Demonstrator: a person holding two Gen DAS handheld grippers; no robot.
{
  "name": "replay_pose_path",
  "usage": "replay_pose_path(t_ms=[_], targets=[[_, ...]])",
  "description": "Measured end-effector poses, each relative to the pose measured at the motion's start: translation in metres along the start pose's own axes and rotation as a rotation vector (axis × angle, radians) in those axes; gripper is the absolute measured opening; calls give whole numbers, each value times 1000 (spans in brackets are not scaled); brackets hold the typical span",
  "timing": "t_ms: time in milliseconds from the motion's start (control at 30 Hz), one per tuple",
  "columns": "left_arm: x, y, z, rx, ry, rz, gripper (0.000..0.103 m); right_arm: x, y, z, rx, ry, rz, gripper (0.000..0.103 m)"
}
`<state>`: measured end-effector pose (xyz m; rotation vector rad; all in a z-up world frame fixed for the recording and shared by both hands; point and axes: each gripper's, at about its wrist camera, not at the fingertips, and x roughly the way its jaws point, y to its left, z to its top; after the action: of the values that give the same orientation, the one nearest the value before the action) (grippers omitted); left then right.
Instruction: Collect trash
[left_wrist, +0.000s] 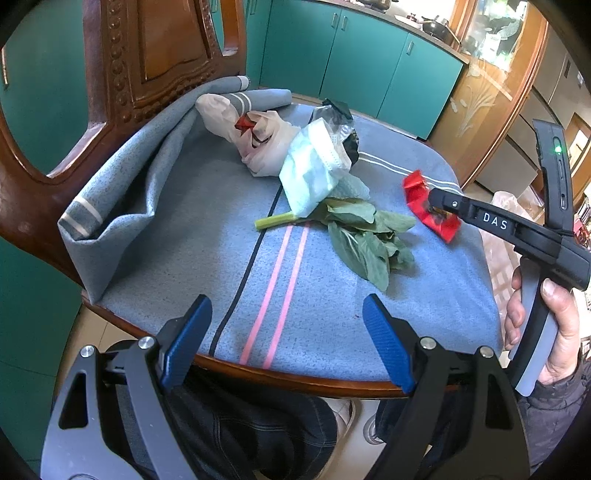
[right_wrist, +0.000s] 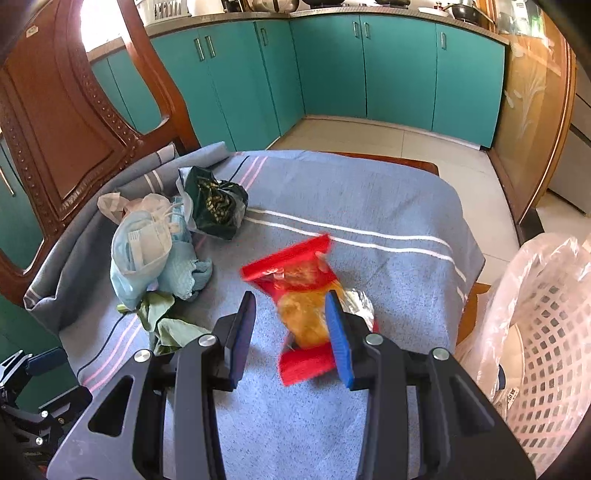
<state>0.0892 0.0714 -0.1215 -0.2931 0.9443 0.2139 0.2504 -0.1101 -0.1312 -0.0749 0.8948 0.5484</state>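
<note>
A red snack wrapper (right_wrist: 291, 258) with a yellow printed middle sits between my right gripper's (right_wrist: 290, 295) blue pads; it looks blurred. In the left wrist view the right gripper (left_wrist: 436, 199) comes in from the right, its tip closed on the red wrapper (left_wrist: 443, 225) at the right side of the cloth-covered chair seat (left_wrist: 221, 240). My left gripper (left_wrist: 286, 306) hangs open over the seat's front edge with nothing between its fingers. Further back lie a pale blue face mask (left_wrist: 310, 173), a leafy green stalk (left_wrist: 362, 229), a beige plastic bag (left_wrist: 266, 147) and a dark crumpled bag (right_wrist: 216, 203).
A white lattice basket (right_wrist: 546, 350) lined with clear plastic stands at the right beside the seat. The carved wooden chair back (left_wrist: 155, 48) rises at the left. Teal cabinets (right_wrist: 332, 66) line the far wall across a tiled floor. A person's hand (left_wrist: 557, 325) holds the right gripper's handle.
</note>
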Motion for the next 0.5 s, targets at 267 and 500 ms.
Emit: replay_pose_path(t_ms=[267,500], targets=[[3,3,1,-19,9,-3,84,3,-2,0,19,16,3,39],[4,8,18,-147,21,-110,85,-4,-20,2,133,-7,38,59]])
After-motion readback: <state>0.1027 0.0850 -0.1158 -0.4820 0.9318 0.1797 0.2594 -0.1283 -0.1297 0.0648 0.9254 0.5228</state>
